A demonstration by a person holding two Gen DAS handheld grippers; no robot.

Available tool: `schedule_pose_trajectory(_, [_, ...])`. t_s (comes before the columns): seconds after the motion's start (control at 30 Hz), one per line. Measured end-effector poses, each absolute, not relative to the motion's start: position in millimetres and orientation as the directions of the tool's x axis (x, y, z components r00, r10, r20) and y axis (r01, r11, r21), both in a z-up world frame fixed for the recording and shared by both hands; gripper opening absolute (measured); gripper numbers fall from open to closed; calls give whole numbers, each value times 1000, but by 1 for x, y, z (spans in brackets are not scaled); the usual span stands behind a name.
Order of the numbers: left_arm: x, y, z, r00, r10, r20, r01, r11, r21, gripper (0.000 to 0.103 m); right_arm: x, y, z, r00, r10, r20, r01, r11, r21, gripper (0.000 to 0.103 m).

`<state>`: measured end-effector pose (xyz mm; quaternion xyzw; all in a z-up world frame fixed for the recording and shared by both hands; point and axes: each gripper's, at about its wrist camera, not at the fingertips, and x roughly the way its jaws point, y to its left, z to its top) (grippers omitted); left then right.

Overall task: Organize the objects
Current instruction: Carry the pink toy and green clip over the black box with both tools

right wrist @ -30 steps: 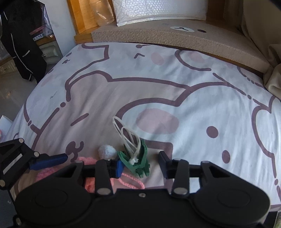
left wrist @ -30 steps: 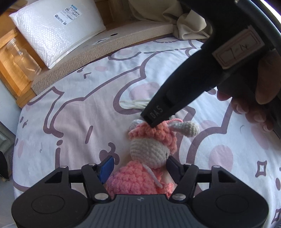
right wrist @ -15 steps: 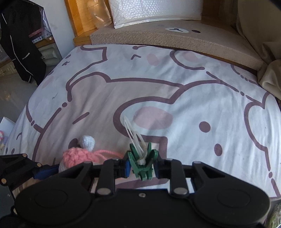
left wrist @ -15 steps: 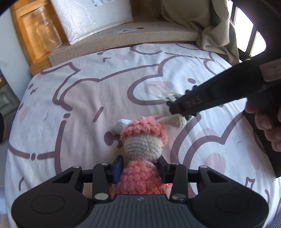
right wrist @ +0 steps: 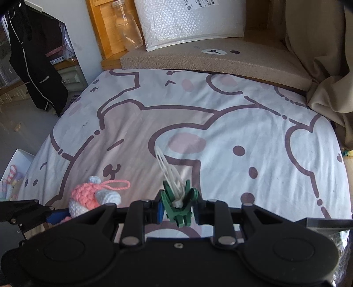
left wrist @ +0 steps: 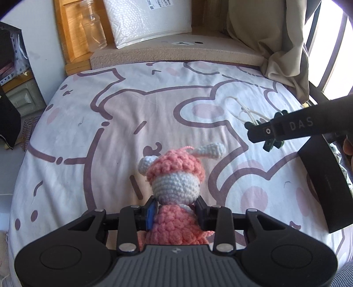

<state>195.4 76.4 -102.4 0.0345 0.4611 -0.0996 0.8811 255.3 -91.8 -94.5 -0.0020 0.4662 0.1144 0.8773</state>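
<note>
In my left gripper [left wrist: 174, 213] the jaws were clamped on the pink body of the crocheted doll [left wrist: 174, 178]. Its white head and pink cap stood up just beyond the fingertips, clear of the bedsheet [left wrist: 123, 123]. In my right gripper [right wrist: 178, 209] the jaws were clenched on the green clip [right wrist: 177, 206], which sat squarely between the pads. White looped ties [right wrist: 167, 170] rose from the clip, away from the camera. From the right wrist, the doll showed low at left, held between the left gripper's fingers. Beyond both tools the bear-print sheet lay across the bed. At the far edge were a brown bear-face cushion [right wrist: 216, 59], a bubble mailer [left wrist: 150, 19] and a glass jar [left wrist: 92, 31].
</note>
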Motion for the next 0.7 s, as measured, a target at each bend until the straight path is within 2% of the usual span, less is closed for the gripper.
schedule_pose_trajectory(0.7, [138, 68, -29, 614, -131, -778, 140, 989, -56, 38, 168, -138, -39, 617, 171, -768, -154, 983, 95, 26])
